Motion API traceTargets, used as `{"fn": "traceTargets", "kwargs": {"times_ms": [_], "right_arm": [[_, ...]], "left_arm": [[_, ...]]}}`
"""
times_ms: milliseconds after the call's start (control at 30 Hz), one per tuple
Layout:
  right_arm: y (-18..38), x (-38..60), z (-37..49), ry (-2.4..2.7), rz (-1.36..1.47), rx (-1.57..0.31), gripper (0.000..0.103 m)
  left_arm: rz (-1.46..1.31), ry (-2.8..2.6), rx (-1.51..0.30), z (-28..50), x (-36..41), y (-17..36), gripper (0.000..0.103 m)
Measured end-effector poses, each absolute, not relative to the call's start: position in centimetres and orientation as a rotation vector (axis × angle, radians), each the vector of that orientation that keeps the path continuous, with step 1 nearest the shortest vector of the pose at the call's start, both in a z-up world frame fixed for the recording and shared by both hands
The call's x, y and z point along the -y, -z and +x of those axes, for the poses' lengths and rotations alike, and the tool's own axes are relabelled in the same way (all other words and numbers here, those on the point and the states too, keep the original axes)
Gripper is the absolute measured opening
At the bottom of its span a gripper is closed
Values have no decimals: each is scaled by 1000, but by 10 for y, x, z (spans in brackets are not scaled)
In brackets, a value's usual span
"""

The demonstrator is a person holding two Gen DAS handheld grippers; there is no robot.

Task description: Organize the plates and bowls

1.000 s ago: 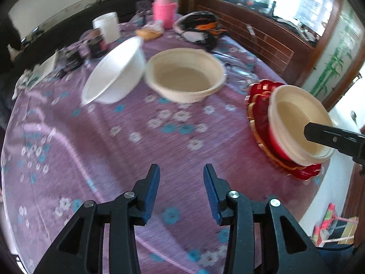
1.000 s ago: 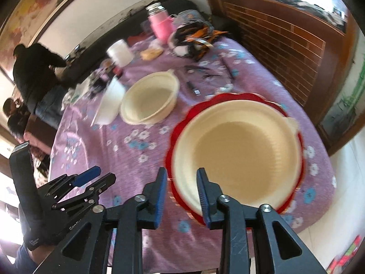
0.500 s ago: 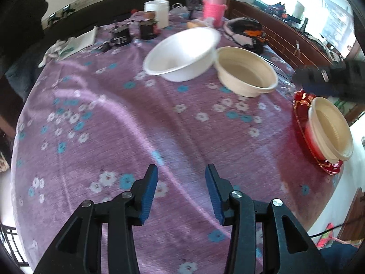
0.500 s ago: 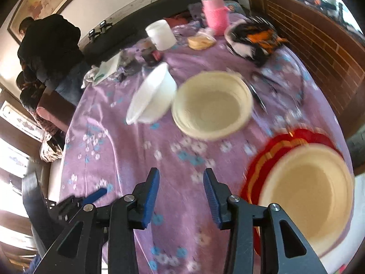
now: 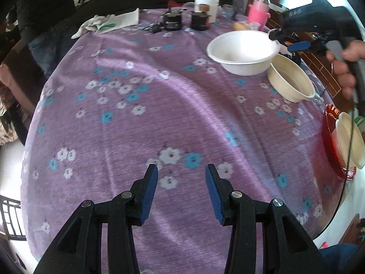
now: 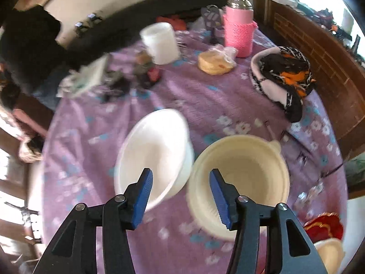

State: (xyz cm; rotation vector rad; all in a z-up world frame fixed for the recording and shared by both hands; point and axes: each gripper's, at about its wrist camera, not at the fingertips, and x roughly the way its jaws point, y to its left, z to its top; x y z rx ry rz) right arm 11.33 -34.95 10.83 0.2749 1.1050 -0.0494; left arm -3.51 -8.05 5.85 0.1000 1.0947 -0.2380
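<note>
A white bowl (image 6: 155,155) and a cream bowl (image 6: 239,178) stand side by side on the purple flowered tablecloth (image 5: 159,114), rims almost touching. My right gripper (image 6: 180,196) hovers above where they meet; its jaws are opening and no pad presses on either bowl. In the left wrist view this right gripper (image 5: 296,43), held by a hand (image 5: 342,68), hangs over the white bowl (image 5: 243,52) and the cream bowl (image 5: 290,82). A red plate (image 5: 330,141) carrying another cream bowl (image 5: 349,141) sits at the table's right edge. My left gripper (image 5: 181,191) stands open over bare cloth, holding nothing.
At the far side stand a pink flask (image 6: 238,32), a white jar (image 6: 159,43), a bag of food (image 6: 214,62) and a black-and-orange cloth (image 6: 285,80). A person in dark clothes (image 6: 27,45) sits at the far left. A wooden cabinet (image 6: 330,68) lines the right.
My right gripper has left the red plate's stack and moved over the white and cream bowls, its jaws widening. My left gripper has swung left, away from the plate, over bare cloth.
</note>
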Motion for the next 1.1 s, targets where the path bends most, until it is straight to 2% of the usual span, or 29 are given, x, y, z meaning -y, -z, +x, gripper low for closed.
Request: {"fn": "traceTargets", "kwargs": {"times_ms": [67,100,133,167,200,433,633,767,900,1100], "right_arm": [[-96,352,125,78,264,-1132,56],[-90,354,129,81,268,-1149,48],[-83,357,131,82,288,-1169,38],[-77,358,132,72,304,-1188,17],[-73,357,131,56,312,-1204,9],[-80,349,86,-74,390,-1188,6],[-79,340,12,-245,471,-1242,7],[-70,332,-29,-300,376,-1266,9],[-74,345,-55,-251,354,-1199,10],[-112,358,-80,-178,248,-1040,10]], "left_arm": [[94,228,-1101,-35,75,-57,42],[92,222,-1104,-35,73,-56,42],[87,218,-1105,-35,71,-56,42],[84,215,-1106,-35,70,-55,42],[84,213,-1107,-34,70,-55,42],[52,209,-1096,-29,68,-58,42],[28,192,-1073,-28,67,-66,42],[23,193,-1068,-30,71,-69,42],[26,205,-1062,-32,80,-72,42],[47,232,-1042,-35,99,-79,42]]}}
